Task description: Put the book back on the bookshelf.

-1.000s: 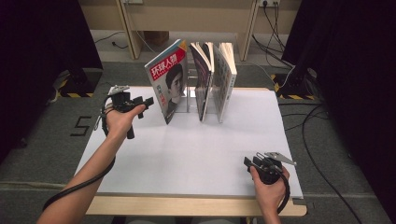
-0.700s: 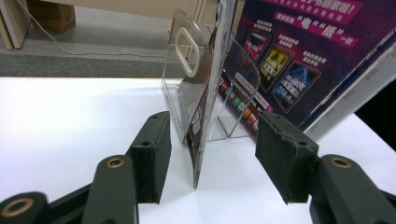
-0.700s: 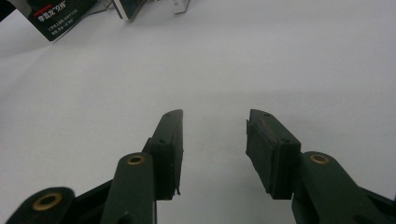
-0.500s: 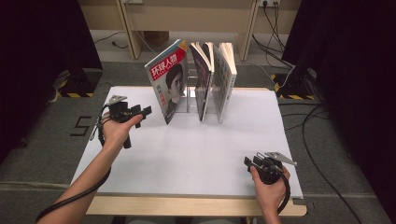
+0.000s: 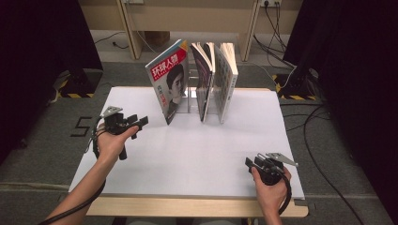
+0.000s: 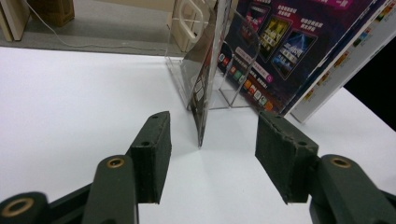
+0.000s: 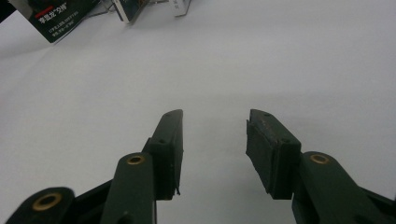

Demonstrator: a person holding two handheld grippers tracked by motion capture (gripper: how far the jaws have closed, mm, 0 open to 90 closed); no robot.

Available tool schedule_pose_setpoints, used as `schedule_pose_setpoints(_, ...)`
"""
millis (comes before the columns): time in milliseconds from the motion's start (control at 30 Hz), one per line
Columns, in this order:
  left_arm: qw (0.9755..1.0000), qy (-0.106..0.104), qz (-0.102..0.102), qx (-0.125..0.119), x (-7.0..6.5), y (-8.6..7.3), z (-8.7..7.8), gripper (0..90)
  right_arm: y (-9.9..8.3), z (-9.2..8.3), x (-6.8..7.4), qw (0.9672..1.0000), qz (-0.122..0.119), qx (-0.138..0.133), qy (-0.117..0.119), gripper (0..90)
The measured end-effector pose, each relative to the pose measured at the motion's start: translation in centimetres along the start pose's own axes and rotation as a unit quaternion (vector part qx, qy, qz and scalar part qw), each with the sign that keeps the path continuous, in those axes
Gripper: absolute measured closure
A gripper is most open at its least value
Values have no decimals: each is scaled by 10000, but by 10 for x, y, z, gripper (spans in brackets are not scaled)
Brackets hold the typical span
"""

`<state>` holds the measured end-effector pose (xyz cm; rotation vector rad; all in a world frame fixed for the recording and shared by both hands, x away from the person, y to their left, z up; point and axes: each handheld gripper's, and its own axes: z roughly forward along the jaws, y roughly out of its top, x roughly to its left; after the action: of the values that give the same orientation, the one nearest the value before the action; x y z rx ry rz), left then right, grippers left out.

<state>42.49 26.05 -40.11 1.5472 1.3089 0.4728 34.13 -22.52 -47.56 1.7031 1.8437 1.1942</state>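
Now your left gripper point(image 5: 136, 124) is open and empty, just left of the leaning magazine point(image 5: 170, 85). Your right gripper point(image 5: 253, 165), also open and empty, rests near the table's point(image 5: 225, 145) near right corner, well apart from the clear rack point(image 6: 189, 70) at the far middle.

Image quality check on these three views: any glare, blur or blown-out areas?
High view: even light on the white table, dark curtains at both sides, slightly soft overall. Left gripper view: left gripper jaws sharp, magazine edge clear, acrylic stand catches reflections. Right gripper view: right gripper sharp, tabletop near washed-out grey-white, magazines at the top edge blurred.
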Motion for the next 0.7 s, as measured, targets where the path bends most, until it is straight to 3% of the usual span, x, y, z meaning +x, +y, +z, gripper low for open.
schedule_pose_setpoints(700, 9998, 150, -156, 11, 29, -30, -30, 449, 0, 0, 2, 10000, -26, -6, -24, 561)
